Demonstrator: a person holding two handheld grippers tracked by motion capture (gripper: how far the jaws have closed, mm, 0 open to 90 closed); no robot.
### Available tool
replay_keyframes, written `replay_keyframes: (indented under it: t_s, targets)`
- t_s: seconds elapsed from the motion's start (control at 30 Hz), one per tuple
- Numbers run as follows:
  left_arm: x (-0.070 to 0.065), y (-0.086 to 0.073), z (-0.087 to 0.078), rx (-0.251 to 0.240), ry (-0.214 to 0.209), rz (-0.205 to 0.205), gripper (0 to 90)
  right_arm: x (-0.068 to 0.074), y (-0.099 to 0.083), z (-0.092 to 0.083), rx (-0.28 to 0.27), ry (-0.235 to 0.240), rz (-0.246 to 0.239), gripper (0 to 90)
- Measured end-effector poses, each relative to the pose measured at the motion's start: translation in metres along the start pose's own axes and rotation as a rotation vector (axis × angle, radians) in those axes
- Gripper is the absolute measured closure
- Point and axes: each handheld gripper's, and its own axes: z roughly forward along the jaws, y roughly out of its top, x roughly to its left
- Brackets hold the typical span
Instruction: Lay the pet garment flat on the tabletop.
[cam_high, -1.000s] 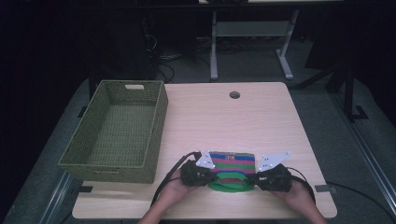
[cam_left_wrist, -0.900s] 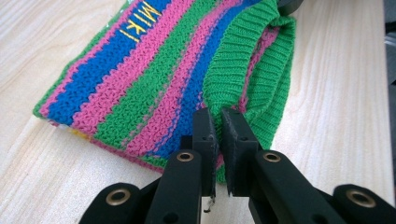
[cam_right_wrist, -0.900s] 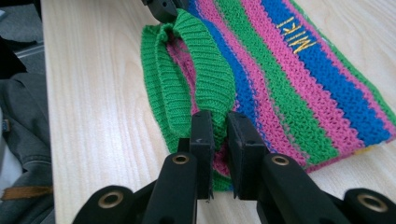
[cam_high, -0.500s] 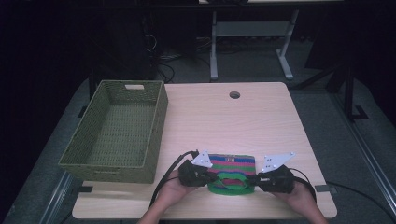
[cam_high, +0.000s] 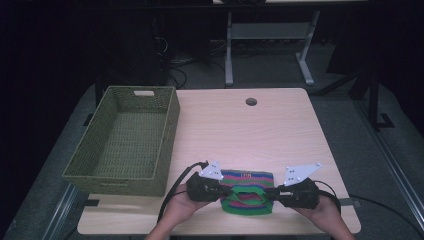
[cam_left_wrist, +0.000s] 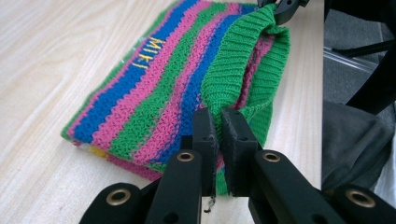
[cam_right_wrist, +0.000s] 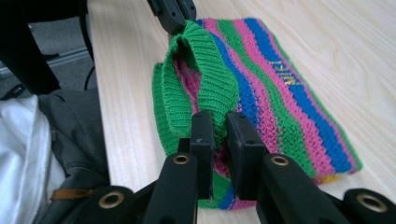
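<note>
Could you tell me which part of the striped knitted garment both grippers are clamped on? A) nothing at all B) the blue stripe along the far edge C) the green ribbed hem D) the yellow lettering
C: the left gripper and the right gripper each pinch the green ribbed hem of the striped knitted garment, at opposite ends.

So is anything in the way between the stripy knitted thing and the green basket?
Nothing visible. The striped knit piece is pinched at its green cuff by the left gripper and the right gripper. Bare table lies between it and the woven green basket to its left.
</note>
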Motion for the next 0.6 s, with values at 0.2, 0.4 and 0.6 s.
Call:
replay_keyframes:
  t_s: [0.2,0.4,0.6]
  targets:
    - [-0.002,0.006,-0.011,-0.017,0.005,0.01,84.4,0.002,0.011,-0.009,-0.003,-0.009,-0.013,80.9]
    - [0.005,0.017,-0.022,-0.041,0.014,-0.008,84.5,-0.002,0.026,-0.017,-0.014,-0.019,-0.024,81.0]
    - [0.014,0.027,-0.027,-0.046,0.028,-0.033,84.5,-0.016,0.036,-0.021,-0.017,-0.018,-0.002,81.0]
